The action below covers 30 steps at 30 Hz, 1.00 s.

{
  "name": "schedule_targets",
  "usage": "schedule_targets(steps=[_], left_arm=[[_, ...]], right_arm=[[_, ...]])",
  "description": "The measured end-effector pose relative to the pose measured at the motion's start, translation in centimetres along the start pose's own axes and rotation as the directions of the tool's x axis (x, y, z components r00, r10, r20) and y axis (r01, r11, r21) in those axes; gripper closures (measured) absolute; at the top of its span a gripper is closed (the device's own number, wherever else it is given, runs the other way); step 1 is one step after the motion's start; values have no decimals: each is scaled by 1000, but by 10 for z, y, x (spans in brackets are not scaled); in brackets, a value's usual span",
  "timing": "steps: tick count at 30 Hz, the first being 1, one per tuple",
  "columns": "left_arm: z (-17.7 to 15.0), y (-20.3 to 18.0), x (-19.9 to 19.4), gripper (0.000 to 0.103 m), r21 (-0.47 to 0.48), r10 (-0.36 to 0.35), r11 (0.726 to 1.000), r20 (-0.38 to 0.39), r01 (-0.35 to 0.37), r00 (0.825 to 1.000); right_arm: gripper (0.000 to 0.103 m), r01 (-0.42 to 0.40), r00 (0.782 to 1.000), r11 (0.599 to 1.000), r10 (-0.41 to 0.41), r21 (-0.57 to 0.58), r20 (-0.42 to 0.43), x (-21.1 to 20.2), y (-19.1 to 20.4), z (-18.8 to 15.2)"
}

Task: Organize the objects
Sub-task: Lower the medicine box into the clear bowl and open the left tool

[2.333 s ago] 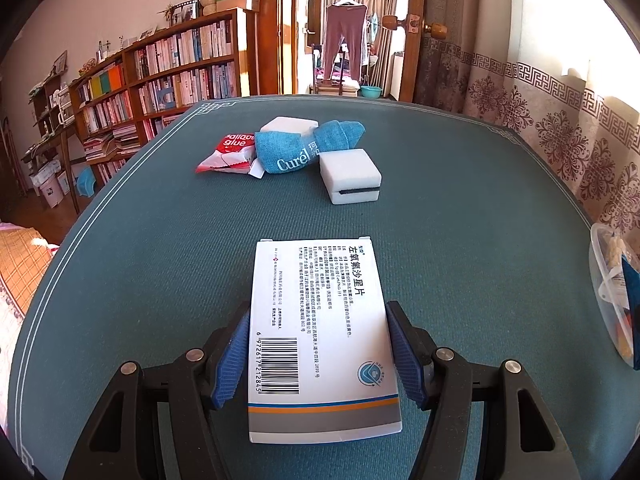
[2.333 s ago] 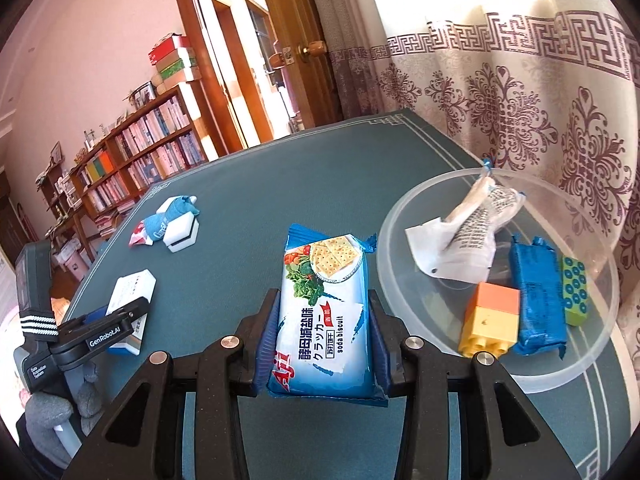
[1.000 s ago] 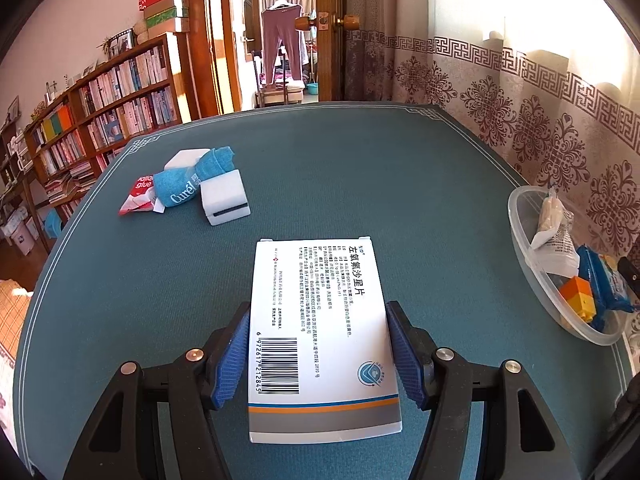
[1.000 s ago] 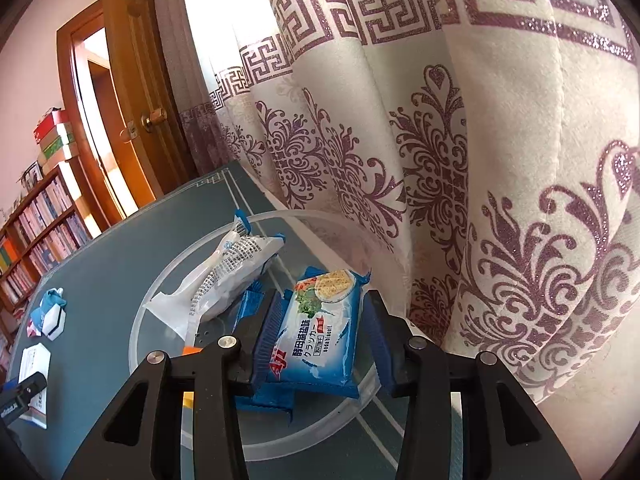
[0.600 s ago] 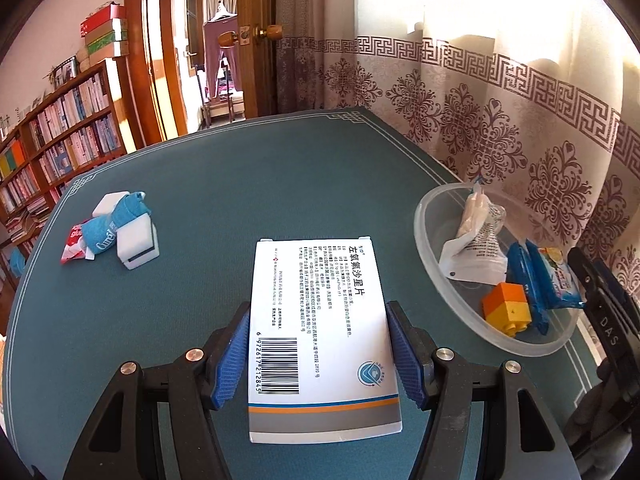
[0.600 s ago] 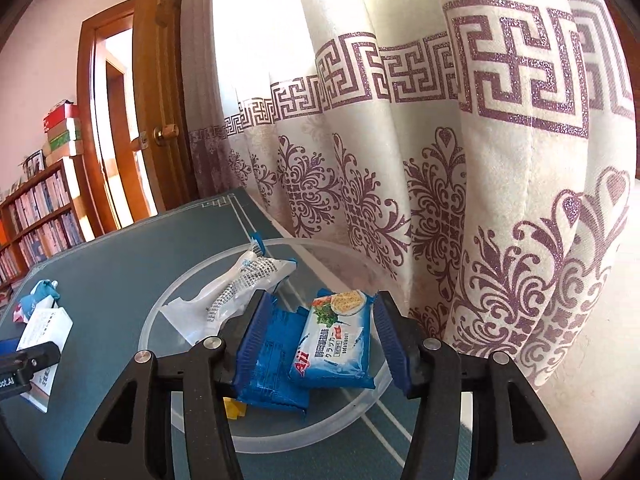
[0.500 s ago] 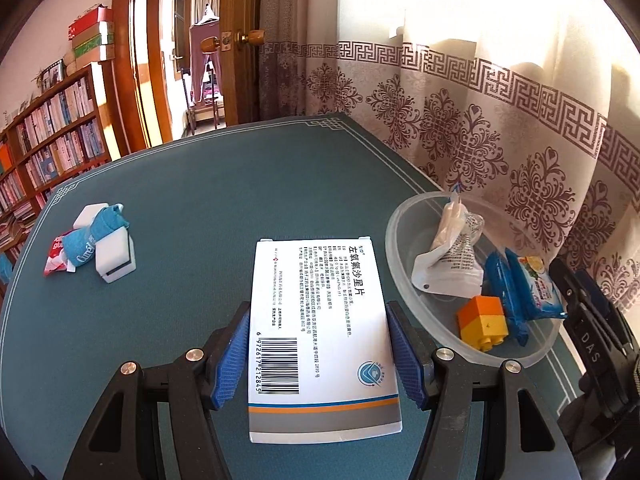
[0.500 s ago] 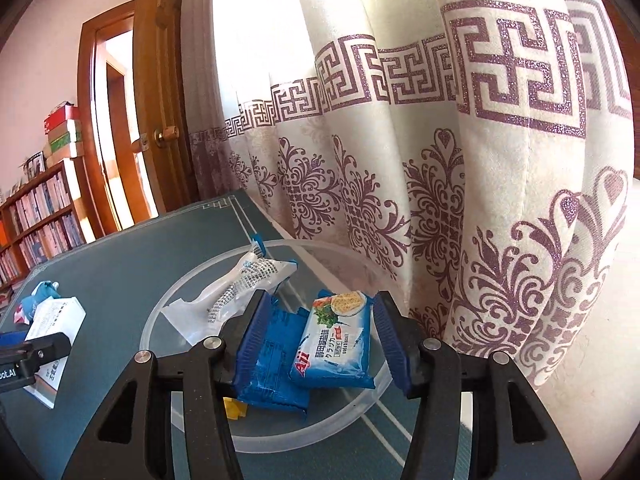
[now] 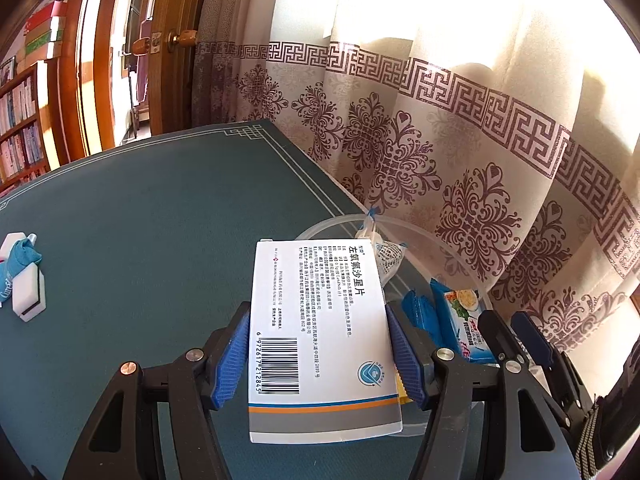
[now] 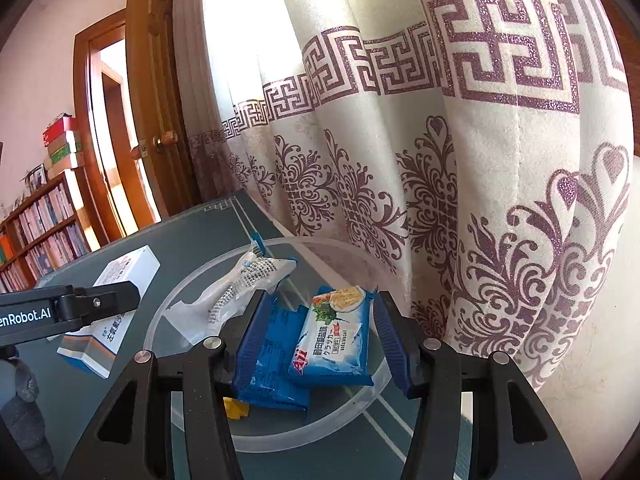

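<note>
My left gripper (image 9: 320, 356) is shut on a white medicine box (image 9: 318, 332) and holds it above the near rim of a clear round bowl (image 9: 332, 224). The box also shows in the right wrist view (image 10: 116, 304), left of the bowl (image 10: 280, 444). My right gripper (image 10: 320, 336) is open above the bowl, its jaws apart around a blue cracker packet (image 10: 332, 336) that lies inside. The bowl also holds a dark blue packet (image 10: 272, 360), a white crinkled wrapper (image 10: 236, 292) and an orange-yellow block (image 10: 236, 408).
A patterned curtain (image 10: 440, 160) hangs right behind the bowl at the green table's (image 9: 140, 240) right edge. A white box with a blue cloth (image 9: 22, 272) lies at the far left. A wooden door (image 9: 176, 40) and bookshelves stand beyond the table.
My left gripper has carried the medicine box rightwards to the bowl. My right gripper has opened and let go of the cracker packet, which now lies in the bowl.
</note>
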<state>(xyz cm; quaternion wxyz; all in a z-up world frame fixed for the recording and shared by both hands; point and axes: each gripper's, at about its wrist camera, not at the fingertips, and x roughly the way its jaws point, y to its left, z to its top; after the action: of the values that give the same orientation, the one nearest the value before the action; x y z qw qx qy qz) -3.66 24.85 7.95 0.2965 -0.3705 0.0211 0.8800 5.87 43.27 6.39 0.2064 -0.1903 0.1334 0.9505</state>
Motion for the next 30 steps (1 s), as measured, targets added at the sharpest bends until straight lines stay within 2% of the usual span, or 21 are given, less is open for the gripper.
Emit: schedule_targets(steps=[6,8,10,13,19,22,24,26,30], left_arm=[[2,-5,17,32,-8,-68,998,-23,68,997],[0,-4,14,18,-3,-62,998,-1,62,998],[-2,0,7,13,-14,-49,999,33,50,998],[-3,9,-2,12,-25,-28,999,56,30,998],[-15,30,-18,12,-62,58,997,80,-54,995],[-23,42,-25,12,-99,60,994,77,-52,995],[-30,47,-31,12,-101,57,994,69,-49,996],[-40,51,-35,12,-85,82,993,62,-77,995],[-67,62,-33,11,-79,111,991,-10,-112,994]], right_arm=[[48,-2,1000,1000,2,4,2,0,-1,-1],[48,-1,1000,1000,1,4,1,0,-1,-1],[48,-1,1000,1000,1,2,2,0,-1,-1],[48,0,1000,1000,0,0,4,1,-1,-1],[48,0,1000,1000,0,2,3,1,0,-1],[48,-1,1000,1000,1,1,3,1,0,0],[48,-1,1000,1000,1,3,4,2,0,0],[48,-3,1000,1000,2,6,3,3,0,0],[48,-5,1000,1000,5,12,2,4,-1,-1]])
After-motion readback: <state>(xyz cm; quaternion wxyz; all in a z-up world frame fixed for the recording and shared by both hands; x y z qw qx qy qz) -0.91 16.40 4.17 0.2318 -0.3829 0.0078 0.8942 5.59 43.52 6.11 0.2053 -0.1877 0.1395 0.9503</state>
